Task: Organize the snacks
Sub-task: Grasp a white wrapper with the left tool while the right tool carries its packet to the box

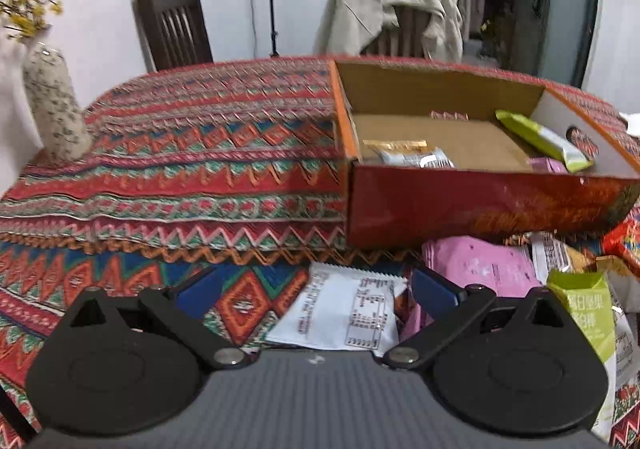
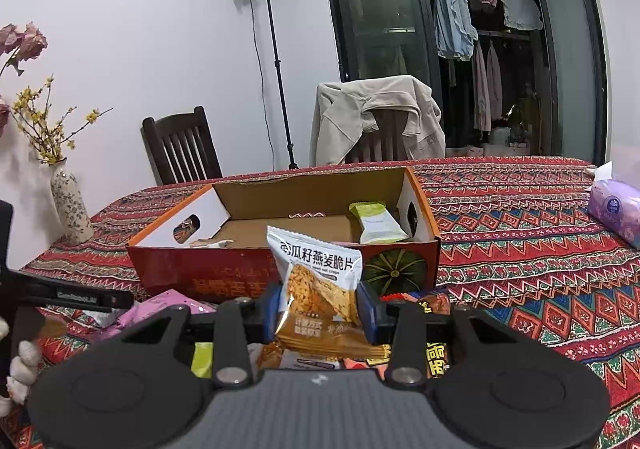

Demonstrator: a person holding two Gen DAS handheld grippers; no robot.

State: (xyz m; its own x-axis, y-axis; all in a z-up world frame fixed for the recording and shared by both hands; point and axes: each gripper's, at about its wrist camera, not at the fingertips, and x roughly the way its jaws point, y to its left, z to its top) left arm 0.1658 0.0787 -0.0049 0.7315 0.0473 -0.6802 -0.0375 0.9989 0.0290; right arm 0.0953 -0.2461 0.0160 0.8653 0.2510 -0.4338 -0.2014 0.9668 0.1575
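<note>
An open red cardboard box (image 1: 480, 205) (image 2: 224, 273) stands on the patterned tablecloth, with a green packet (image 1: 544, 139) (image 2: 376, 223) and a few other snacks inside. My left gripper (image 1: 316, 295) is open and empty, low over a white packet (image 1: 340, 313) in front of the box. A pink packet (image 1: 480, 265) and a green bar pack (image 1: 586, 313) lie to its right. My right gripper (image 2: 320, 309) is shut on an orange-and-white oat crisp packet (image 2: 316, 289), held upright just in front of the box.
A speckled vase (image 1: 54, 109) (image 2: 70, 203) stands at the table's left edge. A tissue pack (image 2: 618, 209) lies at the right. Two chairs (image 2: 180, 147), one draped with a beige jacket (image 2: 372, 117), stand behind the table. More loose snacks (image 2: 436, 353) lie under my right gripper.
</note>
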